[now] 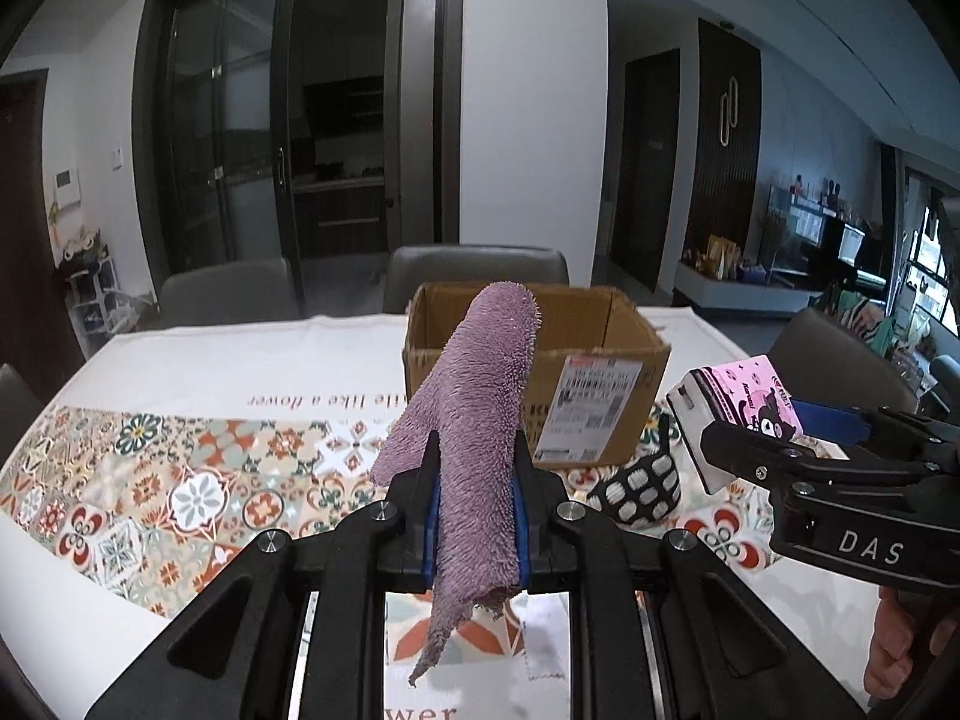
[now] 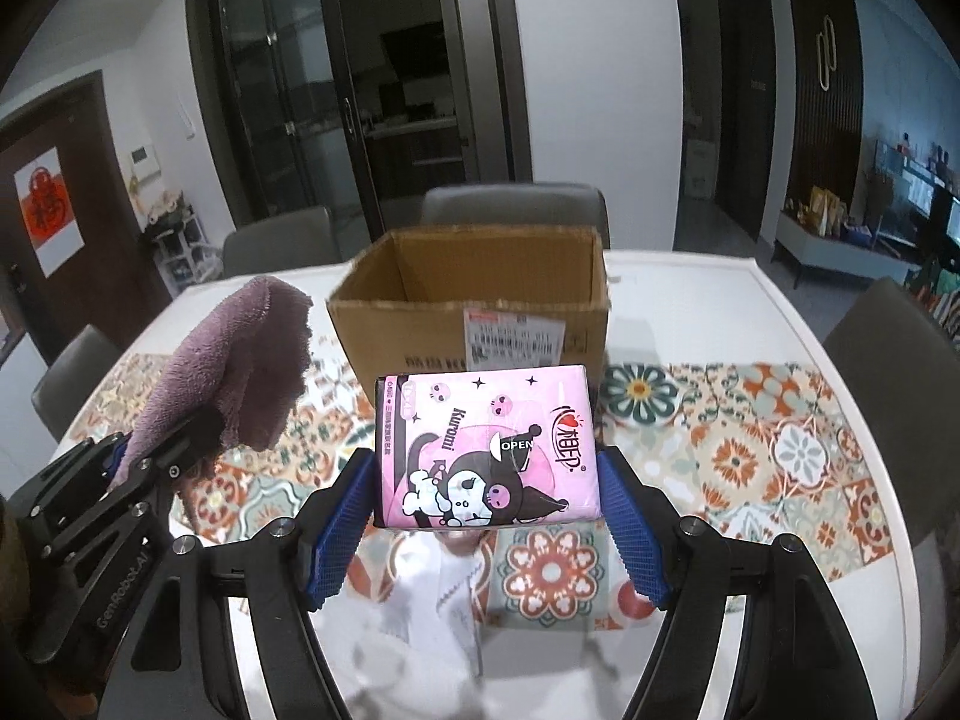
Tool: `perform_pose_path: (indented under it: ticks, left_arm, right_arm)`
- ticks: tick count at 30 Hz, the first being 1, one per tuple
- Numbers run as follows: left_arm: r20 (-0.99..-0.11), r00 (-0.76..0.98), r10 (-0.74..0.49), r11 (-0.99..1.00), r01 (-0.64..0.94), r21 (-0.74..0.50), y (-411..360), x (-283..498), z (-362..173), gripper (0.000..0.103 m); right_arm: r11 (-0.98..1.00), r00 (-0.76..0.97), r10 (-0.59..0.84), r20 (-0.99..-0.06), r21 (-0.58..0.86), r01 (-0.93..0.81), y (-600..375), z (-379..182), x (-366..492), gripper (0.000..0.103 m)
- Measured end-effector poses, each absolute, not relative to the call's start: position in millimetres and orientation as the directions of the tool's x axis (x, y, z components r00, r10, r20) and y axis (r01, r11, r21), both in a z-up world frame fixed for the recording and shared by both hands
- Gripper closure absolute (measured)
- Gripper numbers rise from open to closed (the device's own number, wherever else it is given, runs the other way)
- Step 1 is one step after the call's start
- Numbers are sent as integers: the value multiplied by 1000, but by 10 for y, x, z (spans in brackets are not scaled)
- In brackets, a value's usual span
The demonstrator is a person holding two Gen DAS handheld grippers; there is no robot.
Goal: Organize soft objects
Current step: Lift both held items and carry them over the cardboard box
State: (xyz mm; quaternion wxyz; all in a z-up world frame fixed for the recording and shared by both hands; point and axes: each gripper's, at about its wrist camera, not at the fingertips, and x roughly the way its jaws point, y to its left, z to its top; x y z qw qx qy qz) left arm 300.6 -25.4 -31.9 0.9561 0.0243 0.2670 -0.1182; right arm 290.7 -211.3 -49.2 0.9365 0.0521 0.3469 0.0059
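Box (image 2: 480, 300) at twelve o'clock looks empty, nothing stowed yet; left claw (image 1: 474, 516) pinches the purple towel (image 1: 480, 396), right claw (image 2: 486, 498) clamps the pink tissue pack (image 2: 486, 450), both aloft; a spotted pouch (image 1: 636, 486) waits at two o'clock

A: How does the left tool (image 1: 474, 492) stand?
B: Tilted downward, jaws nearly together, blue pads (image 1: 429, 531) pinching something between them.
A: And the right tool (image 2: 487, 483)?
B: Also tilted downward, jaws wide, pads pressed on both sides of what it holds, just beside the left.
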Motion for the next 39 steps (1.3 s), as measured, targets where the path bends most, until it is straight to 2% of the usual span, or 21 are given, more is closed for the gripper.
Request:
perform_pose_path:
  ticks: [21, 29, 39]
  left_arm:
    - [-373, 901, -220, 970, 243, 15, -382, 3286, 261, 84]
    - [-367, 904, -218, 970, 243, 21, -425, 3514, 276, 84]
    - [-393, 890, -231, 967, 254, 5, -479, 3906, 206, 84]
  right_arm:
    - [995, 881, 45, -472, 99, 2, -2192, 167, 3060, 29]
    - [994, 896, 42, -443, 108, 7, -2260, 248, 3264, 29]
    - [995, 885, 34, -464, 101, 14, -2319, 133, 3610, 29]
